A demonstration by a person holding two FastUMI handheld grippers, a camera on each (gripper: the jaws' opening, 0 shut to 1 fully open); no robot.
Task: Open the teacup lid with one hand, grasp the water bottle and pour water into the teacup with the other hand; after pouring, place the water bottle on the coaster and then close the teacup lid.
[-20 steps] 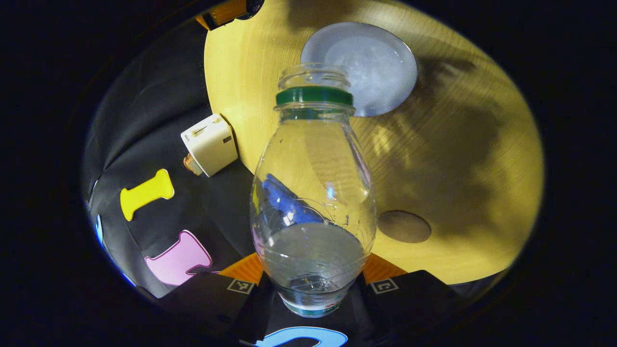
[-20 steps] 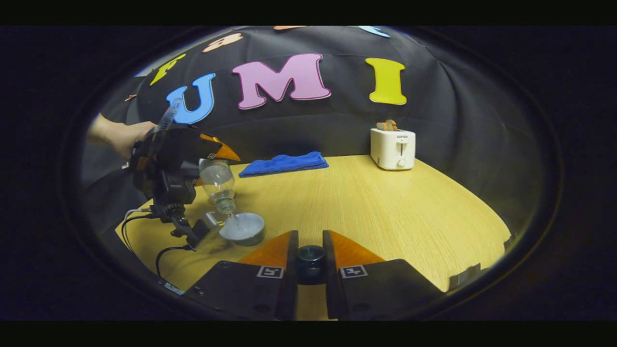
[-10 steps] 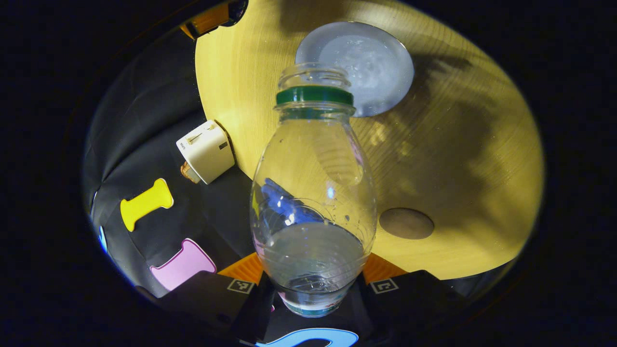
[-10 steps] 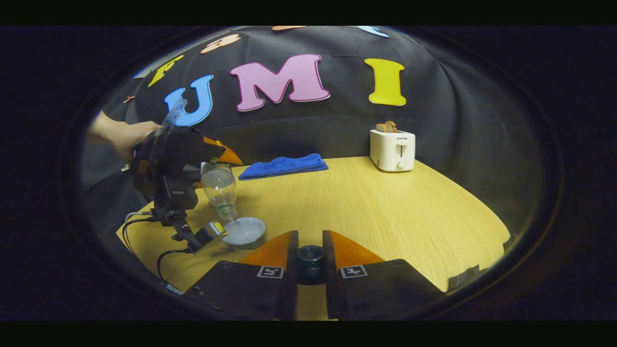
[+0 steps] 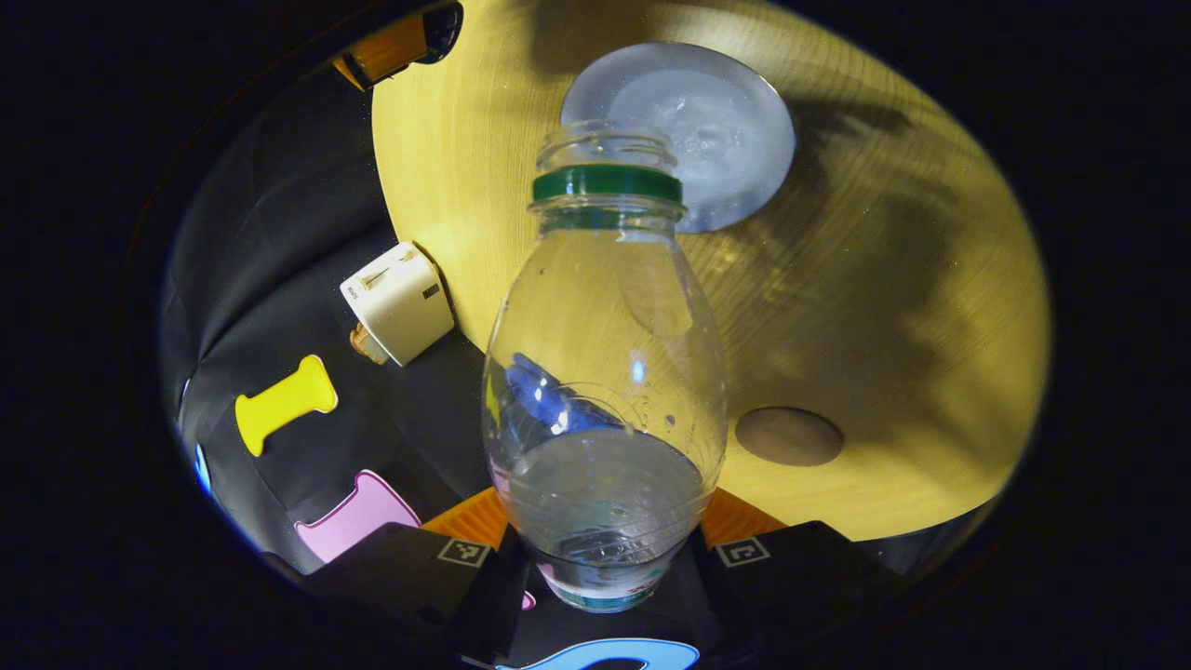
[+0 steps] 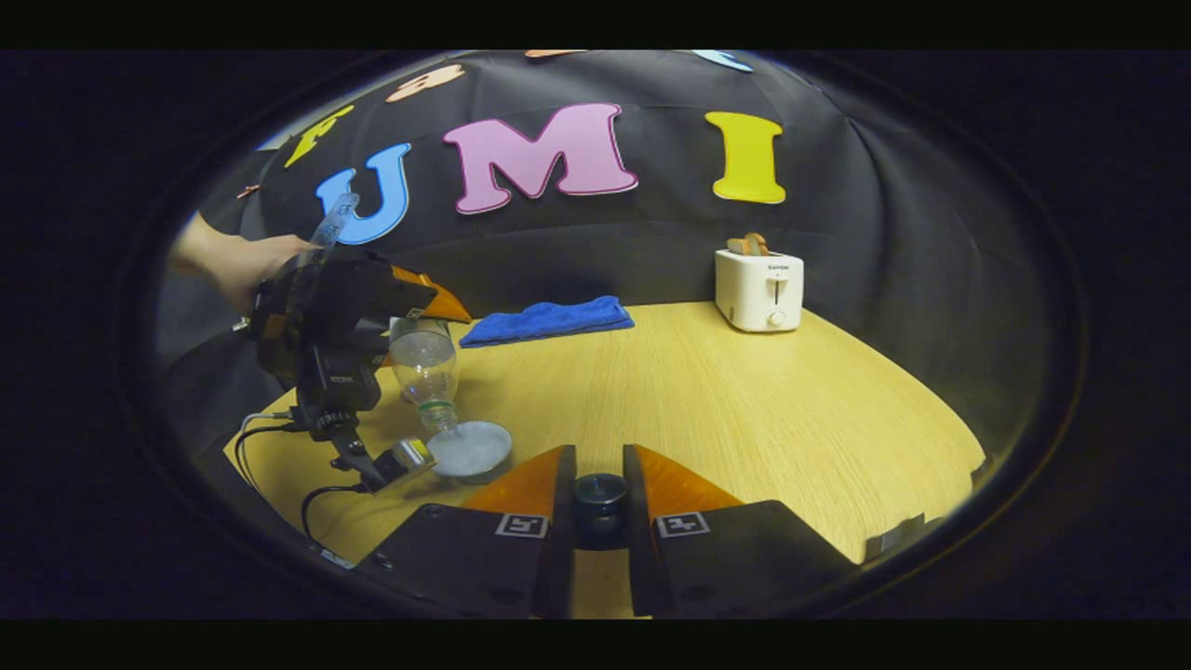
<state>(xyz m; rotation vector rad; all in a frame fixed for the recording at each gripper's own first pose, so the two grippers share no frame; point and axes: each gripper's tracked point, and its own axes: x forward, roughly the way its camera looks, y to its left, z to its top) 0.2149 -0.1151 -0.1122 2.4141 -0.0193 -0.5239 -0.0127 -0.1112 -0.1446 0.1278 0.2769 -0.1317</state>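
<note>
- Pouring looks under way at the left of the right gripper view: a hand (image 6: 244, 265) holds the left gripper (image 6: 409, 321), its fingers clamped on the base of the water bottle (image 6: 425, 365), which is tipped neck-down over the open teacup (image 6: 470, 448).
- Seen from the left gripper view, the bottle (image 5: 605, 391) is clear, thin plastic, partly filled — probably light, easily dented, slippery if wet; a hold low on the body suits it.
- Farther right there, the round coaster (image 5: 789, 435) lies bare on the surface (image 5: 893, 307).
- At bottom centre of the right gripper view, the right gripper (image 6: 599, 498) has its fingers pressed on the knob of the teacup lid (image 6: 599, 493) — small, likely hard and breakable.
</note>
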